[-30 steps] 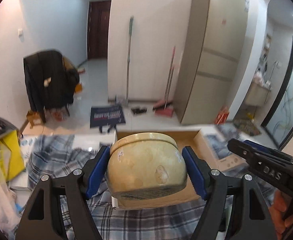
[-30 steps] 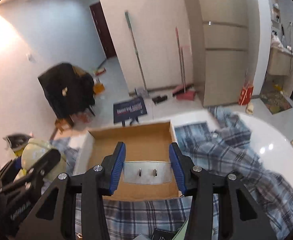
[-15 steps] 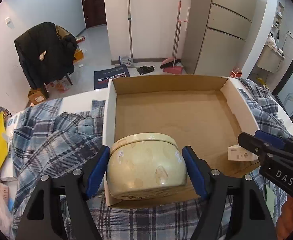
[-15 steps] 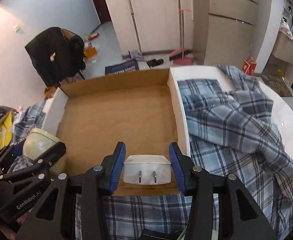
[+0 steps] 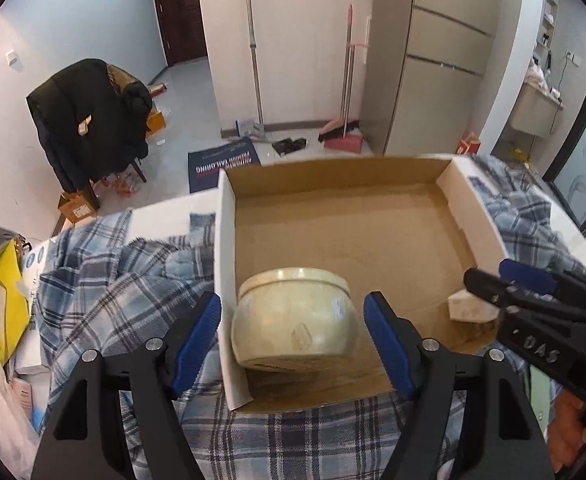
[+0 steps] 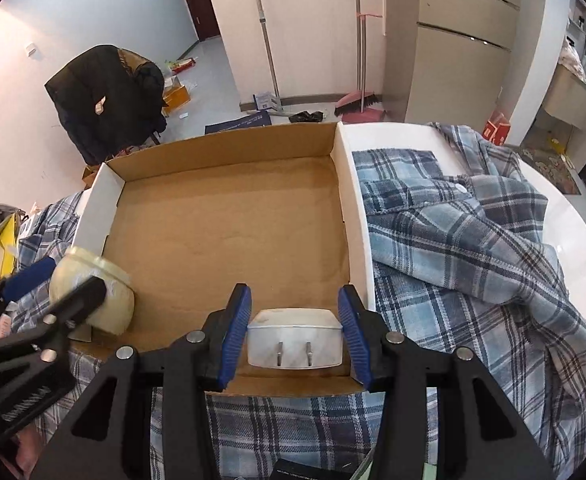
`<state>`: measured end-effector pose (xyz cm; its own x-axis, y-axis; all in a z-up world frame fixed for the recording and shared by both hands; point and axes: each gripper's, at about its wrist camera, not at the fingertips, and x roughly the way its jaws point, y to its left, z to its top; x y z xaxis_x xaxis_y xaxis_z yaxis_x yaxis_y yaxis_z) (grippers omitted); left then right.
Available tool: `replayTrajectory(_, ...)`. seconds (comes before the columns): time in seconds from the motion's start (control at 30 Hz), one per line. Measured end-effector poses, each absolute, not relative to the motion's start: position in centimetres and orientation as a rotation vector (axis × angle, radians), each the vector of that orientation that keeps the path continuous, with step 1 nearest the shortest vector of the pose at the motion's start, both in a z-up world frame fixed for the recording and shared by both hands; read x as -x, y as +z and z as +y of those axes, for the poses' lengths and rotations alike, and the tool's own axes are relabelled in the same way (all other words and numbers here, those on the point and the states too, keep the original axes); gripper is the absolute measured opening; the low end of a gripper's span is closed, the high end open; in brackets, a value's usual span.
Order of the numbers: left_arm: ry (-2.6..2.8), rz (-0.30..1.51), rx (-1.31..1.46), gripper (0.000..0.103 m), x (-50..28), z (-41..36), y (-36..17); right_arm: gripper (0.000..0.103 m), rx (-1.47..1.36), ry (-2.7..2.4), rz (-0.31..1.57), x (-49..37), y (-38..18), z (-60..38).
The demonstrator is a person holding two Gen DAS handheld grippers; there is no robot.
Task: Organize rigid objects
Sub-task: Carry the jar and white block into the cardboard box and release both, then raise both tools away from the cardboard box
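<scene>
The left hand-held gripper point(image 5: 293, 334) is spread wide around the jar point(image 5: 295, 320), pads clear of it; the jar sits in the box's point(image 5: 345, 236) near-left corner. The right hand-held gripper point(image 6: 295, 334) brackets the plug point(image 6: 294, 338) at the near-right edge, gaps both sides.

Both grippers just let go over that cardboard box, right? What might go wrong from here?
The cream jar lies tipped on its side by the cardboard box's left wall, so it may roll. The left gripper straddles that wall and might catch it when pulling back. The white plug adapter sits between the right gripper's open pads at the box's near edge, so a nudge might knock it out.
</scene>
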<state>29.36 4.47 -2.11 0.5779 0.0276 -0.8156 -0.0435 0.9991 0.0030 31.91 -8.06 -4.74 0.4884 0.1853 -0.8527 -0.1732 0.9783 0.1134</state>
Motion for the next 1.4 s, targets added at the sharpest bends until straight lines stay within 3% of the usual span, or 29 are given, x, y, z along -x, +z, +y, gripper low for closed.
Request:
replayTrajectory(0.03,0.04,0.94,0.023,0.076,-29.2,4.5,-1.7,0.055,-0.006,0.21,1.029,-31.9,-4.6,-8.0)
replayTrajectory(0.2,0.054,0.855,0.026,0.082,-28.1,4.7,0.9,0.067,-0.028,0.185,0.973,-31.6,-2.8,-8.8)
replayTrajectory(0.4,0.131,0.624,0.026,0.083,-24.2,4.4,6.9,0.067,-0.123,0.194,0.836,-29.3,2.3,-11.5)
replayTrajectory(0.6,0.125,0.341,0.073,0.102,-17.7,3.9,13.6,0.07,-0.12,0.201,0.631,-24.3,9.6,-13.8)
replayTrajectory(0.8,0.122,0.178,0.045,0.103,-11.1,2.4,18.6,0.072,-0.11,0.246,0.467,-17.2,15.1,-15.4)
replayTrajectory(0.87,0.131,0.136,0.046,0.103,-8.7,2.0,20.0,0.077,-0.09,0.264,0.419,-14.9,16.3,-15.6)
replayTrajectory(1.03,0.1,0.085,0.074,0.103,-3.4,1.6,21.4,0.091,-0.041,0.266,0.291,-9.0,18.3,-16.4)
replayTrajectory(1.2,0.084,-0.047,0.09,0.103,2.4,1.9,21.5,0.092,-0.045,0.228,0.217,-4.9,18.5,-17.6)
replayTrajectory(1.4,0.078,-0.028,0.087,0.103,5.4,1.9,20.6,0.101,0.063,0.237,0.214,-2.6,16.6,-16.9)
